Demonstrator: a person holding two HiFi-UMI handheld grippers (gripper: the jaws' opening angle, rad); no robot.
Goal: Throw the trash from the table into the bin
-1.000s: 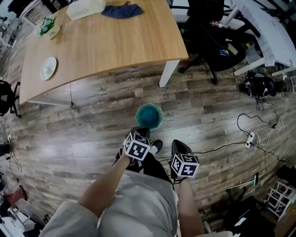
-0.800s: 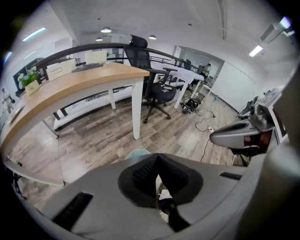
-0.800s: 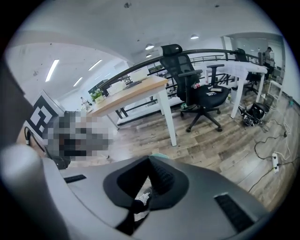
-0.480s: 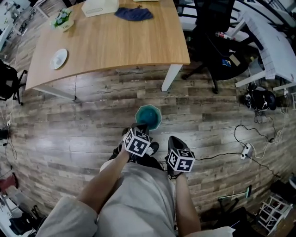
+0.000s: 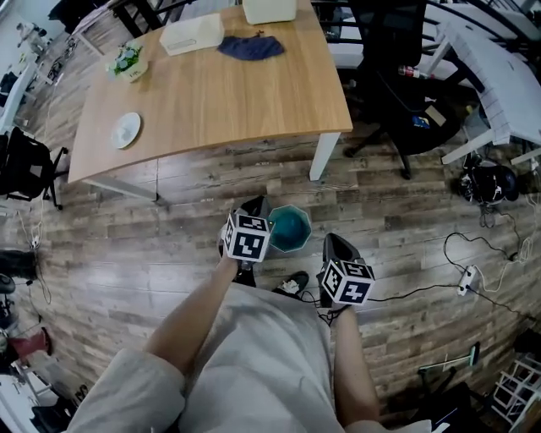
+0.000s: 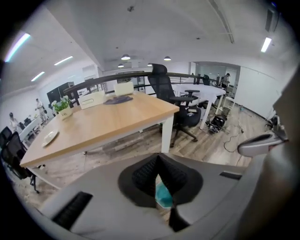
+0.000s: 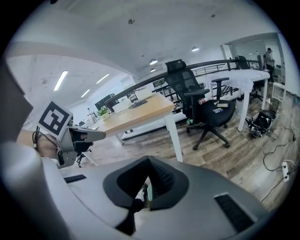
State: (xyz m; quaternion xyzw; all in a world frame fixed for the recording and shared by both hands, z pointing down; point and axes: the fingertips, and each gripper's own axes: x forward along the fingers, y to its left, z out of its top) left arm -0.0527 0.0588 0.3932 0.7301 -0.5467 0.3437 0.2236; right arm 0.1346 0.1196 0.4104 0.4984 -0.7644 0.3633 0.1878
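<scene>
Head view: bin (image 5: 292,230) stands near table (image 5: 228,93) edge, floor (image 5: 127,254) all round.

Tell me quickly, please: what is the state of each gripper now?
Grey left gripper: closed, holding nothing.
Grey right gripper: closed, holding nothing.

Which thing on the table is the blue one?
The crumpled cloth at the table's far edge, between a low white box and a taller white box. Only it is dark blue; the plate is white.
</scene>
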